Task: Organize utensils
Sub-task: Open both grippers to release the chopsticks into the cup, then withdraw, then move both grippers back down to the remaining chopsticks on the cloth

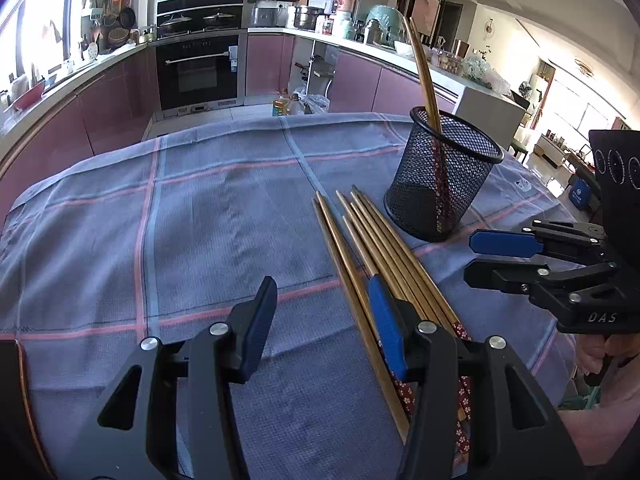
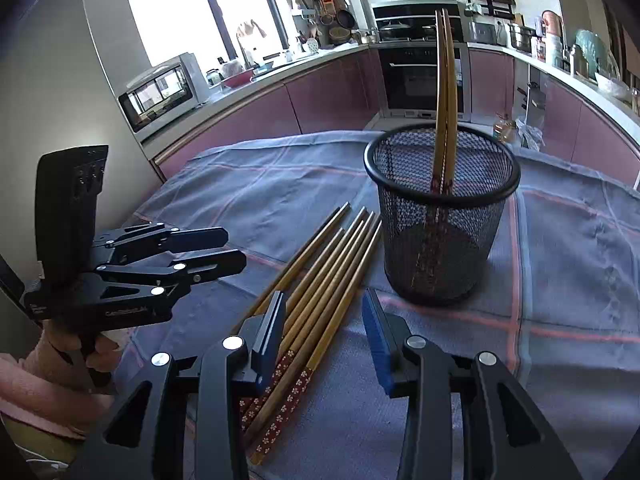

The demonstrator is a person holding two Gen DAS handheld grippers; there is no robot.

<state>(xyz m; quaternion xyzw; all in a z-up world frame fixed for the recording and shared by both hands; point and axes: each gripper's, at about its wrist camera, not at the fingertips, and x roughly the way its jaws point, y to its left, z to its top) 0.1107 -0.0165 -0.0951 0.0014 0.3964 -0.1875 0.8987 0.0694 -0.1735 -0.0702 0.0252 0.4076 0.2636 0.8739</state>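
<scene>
a: where were your grippers?

b: your left gripper (image 1: pixel 326 320) and right gripper (image 2: pixel 324 328) both hung with jaws apart, gripping nothing, over the loose chopsticks (image 2: pixel 320 276) lying on the cloth (image 1: pixel 180 220).

a: and the cup?

b: the mesh cup (image 2: pixel 440 216) stood just beside them, two chopsticks upright inside.

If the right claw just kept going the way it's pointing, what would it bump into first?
Most likely the loose chopsticks lying on the cloth: their patterned ends sit between its open fingers. The right claw tilts down, so it would probably meet them before reaching the mesh cup.
</scene>
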